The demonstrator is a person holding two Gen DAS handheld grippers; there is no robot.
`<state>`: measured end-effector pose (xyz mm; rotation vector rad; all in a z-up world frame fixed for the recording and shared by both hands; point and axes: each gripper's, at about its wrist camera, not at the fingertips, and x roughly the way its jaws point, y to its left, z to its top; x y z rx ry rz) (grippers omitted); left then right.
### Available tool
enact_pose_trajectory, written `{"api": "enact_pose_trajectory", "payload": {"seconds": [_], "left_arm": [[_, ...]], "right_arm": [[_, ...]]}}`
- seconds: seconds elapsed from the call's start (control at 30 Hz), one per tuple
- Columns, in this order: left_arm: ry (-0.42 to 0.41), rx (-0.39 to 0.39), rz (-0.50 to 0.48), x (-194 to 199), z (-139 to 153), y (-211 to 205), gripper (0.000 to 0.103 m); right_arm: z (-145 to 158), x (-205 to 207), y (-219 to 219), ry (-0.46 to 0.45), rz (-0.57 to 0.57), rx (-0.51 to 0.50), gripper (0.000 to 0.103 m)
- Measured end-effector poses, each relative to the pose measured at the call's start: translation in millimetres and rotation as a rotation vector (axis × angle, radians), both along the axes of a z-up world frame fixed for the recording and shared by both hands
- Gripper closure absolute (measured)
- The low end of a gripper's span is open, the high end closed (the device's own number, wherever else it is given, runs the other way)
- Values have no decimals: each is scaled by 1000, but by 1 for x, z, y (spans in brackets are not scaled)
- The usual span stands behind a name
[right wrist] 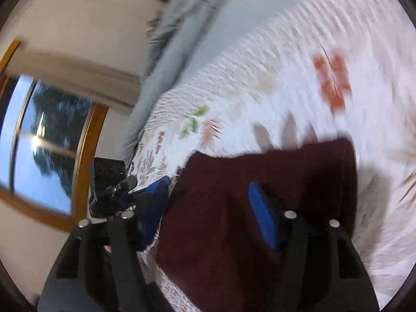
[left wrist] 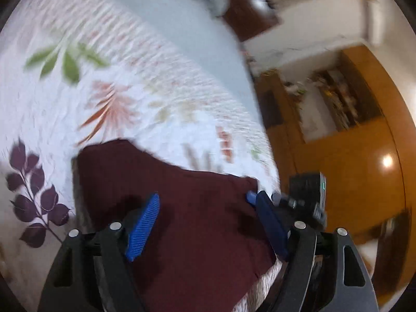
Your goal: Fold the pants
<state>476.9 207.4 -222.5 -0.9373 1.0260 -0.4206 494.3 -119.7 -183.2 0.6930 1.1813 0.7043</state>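
— Blue fingers (left wrist: 145,223) of the left gripper (left wrist: 208,223) sit closest to the lens, spread wide apart with nothing between them. How about your side?

— Same on the right gripper (right wrist: 210,213): its fingers (right wrist: 262,218) are apart, gripping nothing. Both hang over the pants (left wrist: 169,208).

— Where do the pants lie?

— They are a dark maroon bundle on the bedspread (left wrist: 130,78), close to the bed's edge. In the left view their far edge runs across the floral cloth, and one corner reaches almost to the bed's side, where the right gripper shows.

— And in the right view?

— The pants (right wrist: 234,208) stretch from near the bed's edge, by the left gripper, toward a straight hem on the right. Beyond them the bedspread (right wrist: 286,65) lies open up to a pale blue sheet (right wrist: 195,39).

— Anything past the bed?

— Wooden cabinets (left wrist: 351,156) on one side, a window (right wrist: 46,143) on the other. Both views are blurred.
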Motion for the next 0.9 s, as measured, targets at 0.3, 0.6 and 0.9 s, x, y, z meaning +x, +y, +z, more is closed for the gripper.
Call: {"api": "enact_pose_trajectory", "payload": {"seconds": [0.3, 0.6, 0.9], "left_arm": [[-34, -75, 99, -38, 2, 16, 35], [-112, -89, -5, -142, -11, -41, 34], [-123, -57, 39, -164, 20, -29, 7]], "right_arm": [[6, -36, -43, -44, -13, 47, 60], [-33, -96, -15, -9, 156, 58, 103], [5, -123, -31, -88, 30, 37, 25]]}}
